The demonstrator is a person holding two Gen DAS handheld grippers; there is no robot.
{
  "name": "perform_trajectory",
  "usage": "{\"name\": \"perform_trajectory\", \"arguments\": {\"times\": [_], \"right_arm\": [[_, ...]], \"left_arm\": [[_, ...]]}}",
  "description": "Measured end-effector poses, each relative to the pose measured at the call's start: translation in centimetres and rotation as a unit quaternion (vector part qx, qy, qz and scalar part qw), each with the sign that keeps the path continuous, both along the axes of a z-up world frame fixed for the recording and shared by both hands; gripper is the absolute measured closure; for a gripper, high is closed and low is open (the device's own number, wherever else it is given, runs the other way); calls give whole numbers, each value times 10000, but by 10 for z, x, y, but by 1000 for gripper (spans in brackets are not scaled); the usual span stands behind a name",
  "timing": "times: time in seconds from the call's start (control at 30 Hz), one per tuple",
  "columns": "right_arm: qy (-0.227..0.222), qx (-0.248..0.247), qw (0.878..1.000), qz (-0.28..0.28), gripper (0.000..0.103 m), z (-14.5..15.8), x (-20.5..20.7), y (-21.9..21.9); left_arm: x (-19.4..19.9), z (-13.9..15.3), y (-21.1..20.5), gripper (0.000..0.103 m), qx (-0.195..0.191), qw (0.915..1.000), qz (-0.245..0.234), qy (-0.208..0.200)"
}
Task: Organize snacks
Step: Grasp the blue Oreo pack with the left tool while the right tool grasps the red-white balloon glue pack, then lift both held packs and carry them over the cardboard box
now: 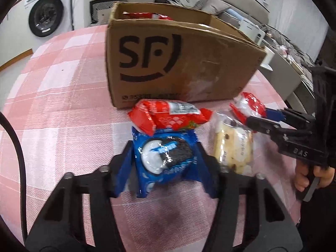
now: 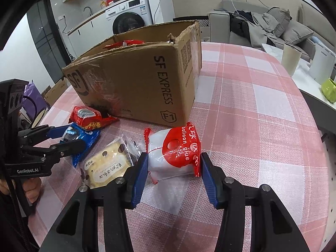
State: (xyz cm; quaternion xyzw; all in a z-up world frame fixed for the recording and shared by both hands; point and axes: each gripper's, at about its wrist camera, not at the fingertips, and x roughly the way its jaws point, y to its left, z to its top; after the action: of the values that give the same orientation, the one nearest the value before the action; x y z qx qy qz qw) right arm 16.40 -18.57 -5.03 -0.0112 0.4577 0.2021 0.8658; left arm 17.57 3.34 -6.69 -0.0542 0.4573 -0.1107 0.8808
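Each wrist camera looks steeply down along its gripper's blue-padded fingers, close over the pink checked tablecloth [image 1: 63, 105], both sharing the brown cardboard box [image 2: 134, 79] ahead.

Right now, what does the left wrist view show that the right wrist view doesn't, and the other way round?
Only the left wrist view shows the box's big SF logo face head-on, and the left gripper closed on the blue cookie packet seen from behind.

Only the right wrist view shows the SF EXPRESS side, the green cup, and the right gripper closed on the red and white packet marked balloon glue.

Both show the cardboard box, the pale cake packet, the red snack packet, the pink checked tablecloth, the washing machine and the grey sofa.
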Motion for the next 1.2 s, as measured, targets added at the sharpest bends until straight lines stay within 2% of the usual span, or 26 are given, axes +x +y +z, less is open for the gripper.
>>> {"name": "perform_trajectory", "arguments": {"times": [0.2, 0.53, 0.83, 1.2], "right_arm": [[-19, 68, 10000, 34, 54, 2, -1, 0], [-90, 338, 9993, 107, 55, 14, -7, -6], [-232, 450, 9985, 202, 55, 28, -13, -5], [-592, 562, 9961, 322, 55, 59, -29, 2]], "left_arm": [[-9, 8, -4, 61, -14, 9996, -286, -53], [-25, 24, -7, 61, -71, 9985, -520, -140], [-40, 46, -5, 61, -234, 9980, -477, -352], [-56, 80, 7, 61, -388, 9958, -312, -767]]}}
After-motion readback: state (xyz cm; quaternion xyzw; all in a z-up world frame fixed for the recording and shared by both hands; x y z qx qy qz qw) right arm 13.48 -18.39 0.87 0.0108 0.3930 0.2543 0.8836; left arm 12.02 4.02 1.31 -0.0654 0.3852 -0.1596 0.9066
